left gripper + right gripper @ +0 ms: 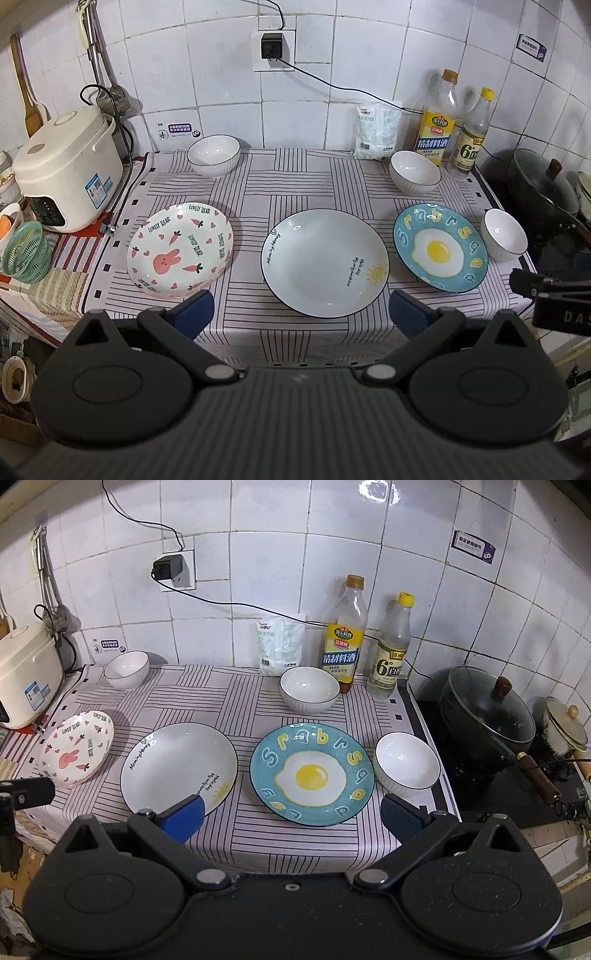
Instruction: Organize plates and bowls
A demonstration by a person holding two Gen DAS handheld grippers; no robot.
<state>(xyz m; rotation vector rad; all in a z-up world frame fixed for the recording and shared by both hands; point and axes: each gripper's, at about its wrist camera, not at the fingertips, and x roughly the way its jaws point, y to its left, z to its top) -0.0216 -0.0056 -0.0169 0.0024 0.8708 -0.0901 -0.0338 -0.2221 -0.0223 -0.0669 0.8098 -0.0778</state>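
Three plates lie in a row on the striped cloth: a pink rabbit plate (180, 250) (77, 753) at left, a white plate with a sun drawing (325, 261) (179, 767) in the middle, a blue fried-egg plate (439, 248) (312, 773) at right. Three white ribbed bowls stand apart: back left (214, 154) (126, 669), back right (415, 171) (309, 689), and beside the egg plate (504, 234) (407, 763). My left gripper (302, 314) hangs open before the white plate, holding nothing. My right gripper (291, 818) hangs open before the egg plate, also holding nothing.
A rice cooker (66, 173) and a green basket (26, 251) sit at left. Two bottles (345, 635) (391, 646) and a white bag (280, 644) stand against the tiled wall. A lidded black pot (487, 709) and a small pot (565, 729) occupy the stove at right.
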